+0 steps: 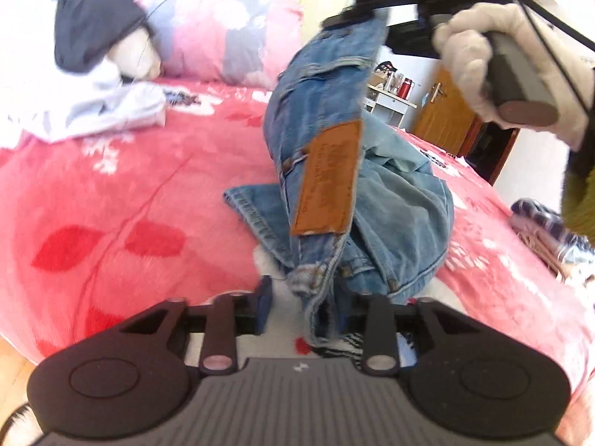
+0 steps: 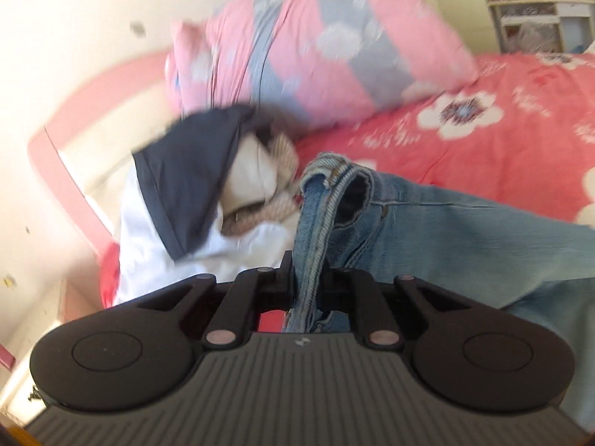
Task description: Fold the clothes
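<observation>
Blue jeans (image 1: 323, 171) with a brown leather patch are stretched upright over the red floral blanket (image 1: 130, 186). At the top of the left wrist view, my right gripper (image 1: 353, 15), held by a gloved hand (image 1: 468, 59), pinches the waistband. In its own view the right gripper (image 2: 308, 282) is shut on the folded denim waistband (image 2: 316, 223), and the jeans' leg (image 2: 465, 234) trails to the right. My left gripper (image 1: 305, 304) is at the lower waistband end. Denim hangs between its fingers, but a gap shows beside the blue left pad (image 1: 264, 297).
A pile with a navy garment (image 1: 93, 26) and white cloth (image 1: 93, 111) lies by the pink-grey pillow (image 1: 223, 26), the same pile (image 2: 193, 178) in the right wrist view. A checked garment (image 1: 539, 219) lies at the right. Shelf (image 1: 390, 96) and wooden door (image 1: 442, 111) stand behind.
</observation>
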Available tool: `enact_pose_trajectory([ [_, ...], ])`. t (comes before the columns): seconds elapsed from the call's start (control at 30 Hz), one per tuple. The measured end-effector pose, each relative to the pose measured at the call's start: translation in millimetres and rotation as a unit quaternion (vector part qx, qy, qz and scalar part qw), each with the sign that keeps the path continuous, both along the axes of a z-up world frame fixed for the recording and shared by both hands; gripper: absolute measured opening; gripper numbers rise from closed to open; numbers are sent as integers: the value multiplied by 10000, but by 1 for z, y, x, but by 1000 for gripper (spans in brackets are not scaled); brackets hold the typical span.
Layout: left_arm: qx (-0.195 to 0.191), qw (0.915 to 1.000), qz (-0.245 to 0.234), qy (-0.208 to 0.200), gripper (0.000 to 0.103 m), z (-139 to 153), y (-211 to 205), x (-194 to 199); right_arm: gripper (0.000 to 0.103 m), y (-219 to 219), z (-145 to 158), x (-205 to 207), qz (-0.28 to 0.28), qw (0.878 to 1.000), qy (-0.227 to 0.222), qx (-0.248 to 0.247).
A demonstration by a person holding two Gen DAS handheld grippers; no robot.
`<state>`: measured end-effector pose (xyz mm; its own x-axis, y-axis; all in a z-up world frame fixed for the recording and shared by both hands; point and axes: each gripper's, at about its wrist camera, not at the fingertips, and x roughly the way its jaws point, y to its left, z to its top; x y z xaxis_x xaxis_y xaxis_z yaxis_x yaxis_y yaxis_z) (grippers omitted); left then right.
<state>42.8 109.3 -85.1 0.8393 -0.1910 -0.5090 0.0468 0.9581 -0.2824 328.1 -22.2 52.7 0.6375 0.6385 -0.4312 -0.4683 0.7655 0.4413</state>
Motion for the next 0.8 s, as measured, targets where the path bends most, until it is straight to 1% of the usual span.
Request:
enact_pose_trajectory([
  [0.07,57,9999,-40,-144,12,9,-7,-5,8,-26,5,-9,-148,9995,-72,266],
  [0.13,113,9990,-128,-425,12,23,-15,-11,8,-54,10,-18,-339,9977,-167,570],
  [0.17,96,9981,-204,-579,11,32,-20,-13,8,-69,14,-23,-414,9961,-239,748],
  [0.23,-70,9945,-468,-936,11,56,-30,-19,7,-104,25,-37,-575,9908,-444,1140],
  [0.3,-246,9874,-800,-1343,11,86,-45,-25,7,-142,45,-56,-715,9826,-779,1527],
  [0.37,-485,9753,-1252,-1755,11,120,-66,-30,7,-183,70,-79,-904,9716,-1190,1836],
  [0.43,-752,9578,-1752,-2153,11,156,-90,-33,8,-227,102,-107,-1168,9573,-1629,2083],
  [0.47,-892,9463,-2018,-2365,11,175,-104,-35,8,-249,119,-120,-1314,9500,-1808,2182],
  [0.5,-1050,9328,-2284,-2584,11,194,-118,-38,8,-272,136,-135,-1459,9418,-1984,2287],
  [0.57,-1354,9014,-2804,-3007,11,230,-146,-46,8,-319,172,-168,-1751,9241,-2379,2423],
  [0.63,-1618,8684,-3293,-3334,11,262,-171,-55,8,-358,210,-204,-2030,9073,-2806,2385],
  [0.7,-1876,8389,-3689,-3535,11,285,-191,-63,8,-386,246,-240,-2271,8927,-3198,2220],
  [0.73,-1976,8270,-3840,-3599,11,293,-200,-66,8,-398,263,-258,-2375,8857,-3377,2122],
  [0.8,-2150,8088,-4056,-3676,11,302,-216,-71,8,-412,290,-288,-2565,8752,-3662,1848],
])
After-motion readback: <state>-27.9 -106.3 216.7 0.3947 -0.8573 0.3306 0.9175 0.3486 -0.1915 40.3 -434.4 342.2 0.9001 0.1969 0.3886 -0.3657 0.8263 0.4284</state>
